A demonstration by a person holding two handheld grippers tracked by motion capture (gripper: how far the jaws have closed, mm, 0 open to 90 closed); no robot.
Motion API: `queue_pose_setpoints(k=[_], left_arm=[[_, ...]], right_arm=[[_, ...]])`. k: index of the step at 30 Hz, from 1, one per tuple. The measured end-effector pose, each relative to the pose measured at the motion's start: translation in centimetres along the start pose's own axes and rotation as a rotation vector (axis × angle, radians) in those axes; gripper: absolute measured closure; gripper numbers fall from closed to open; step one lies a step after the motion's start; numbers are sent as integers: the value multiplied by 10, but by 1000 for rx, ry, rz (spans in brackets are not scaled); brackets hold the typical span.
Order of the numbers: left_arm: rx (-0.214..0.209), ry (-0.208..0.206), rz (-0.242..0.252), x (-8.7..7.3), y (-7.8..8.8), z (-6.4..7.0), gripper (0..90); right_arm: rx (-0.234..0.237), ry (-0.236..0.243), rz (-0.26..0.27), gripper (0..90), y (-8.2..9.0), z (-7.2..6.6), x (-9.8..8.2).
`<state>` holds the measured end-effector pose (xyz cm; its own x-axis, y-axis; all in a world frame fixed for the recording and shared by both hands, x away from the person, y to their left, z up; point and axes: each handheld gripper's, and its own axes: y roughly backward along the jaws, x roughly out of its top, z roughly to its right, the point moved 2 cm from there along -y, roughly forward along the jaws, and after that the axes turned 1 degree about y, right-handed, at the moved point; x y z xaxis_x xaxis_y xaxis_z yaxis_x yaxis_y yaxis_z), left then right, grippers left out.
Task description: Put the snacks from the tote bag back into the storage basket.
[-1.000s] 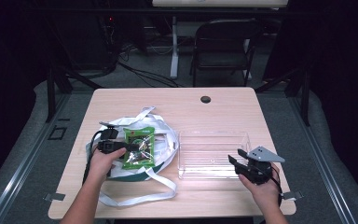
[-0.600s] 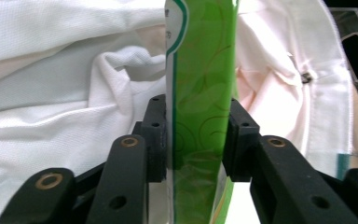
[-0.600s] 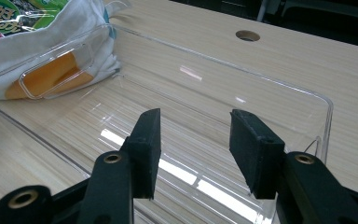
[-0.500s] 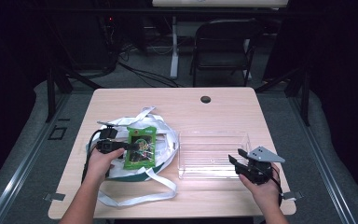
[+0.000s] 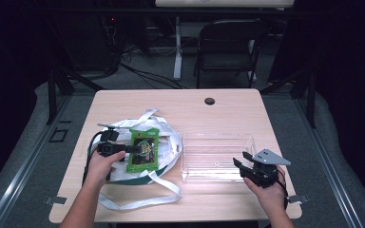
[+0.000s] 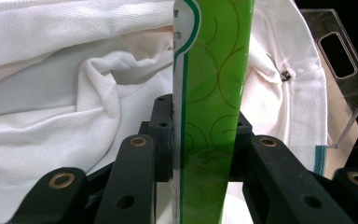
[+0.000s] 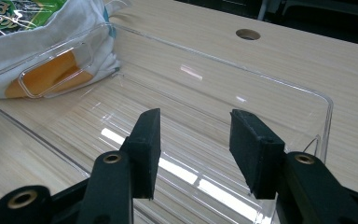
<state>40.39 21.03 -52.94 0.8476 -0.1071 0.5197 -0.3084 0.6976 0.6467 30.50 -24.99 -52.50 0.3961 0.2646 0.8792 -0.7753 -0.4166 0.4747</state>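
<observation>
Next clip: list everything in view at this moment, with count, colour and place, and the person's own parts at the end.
Snack packet: one, green, lying on the white bag, clamped at one edge by the left gripper.
Cloth bag: one, white with a dark green trim and long straps, on the left half of the table.
Clear tray: one, transparent plastic, empty, right of the bag, right gripper at its near right corner.
Table: one, light wood, with a round dark cable hole near the far edge.
Chair: one, black, behind the table.
Left gripper: one, black, fingers shut on the snack packet, having just closed.
Right gripper: one, black, fingers open above the tray.
Hands: two, left, right.
</observation>
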Motion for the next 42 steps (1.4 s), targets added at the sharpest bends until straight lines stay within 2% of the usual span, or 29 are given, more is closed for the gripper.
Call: queue_pose_setpoints(k=[17, 21, 27, 32, 35, 39, 42], left_arm=[[-1, -17, 69, 3, 17, 2, 720], [1, -40, 97, 4, 22, 5, 719], [25, -86, 137, 6, 31, 10, 720], [41, -134, 163, 10, 35, 21, 720], [40, -173, 202, 16, 40, 33, 720], [38, -187, 227, 22, 44, 42, 720], [42, -221, 257, 29, 46, 55, 720]], right_arm=[[-2, -1, 6, 533, 1, 0, 0], [-1, -1, 6, 533, 1, 0, 0], [-4, 6, 1, 533, 2, 0, 1], [-4, 9, 1, 531, 2, 0, 1], [-3, 13, 3, 529, 2, 0, 1], [-3, 13, 3, 523, 3, 1, 2], [-2, 21, 3, 520, 3, 2, 2]])
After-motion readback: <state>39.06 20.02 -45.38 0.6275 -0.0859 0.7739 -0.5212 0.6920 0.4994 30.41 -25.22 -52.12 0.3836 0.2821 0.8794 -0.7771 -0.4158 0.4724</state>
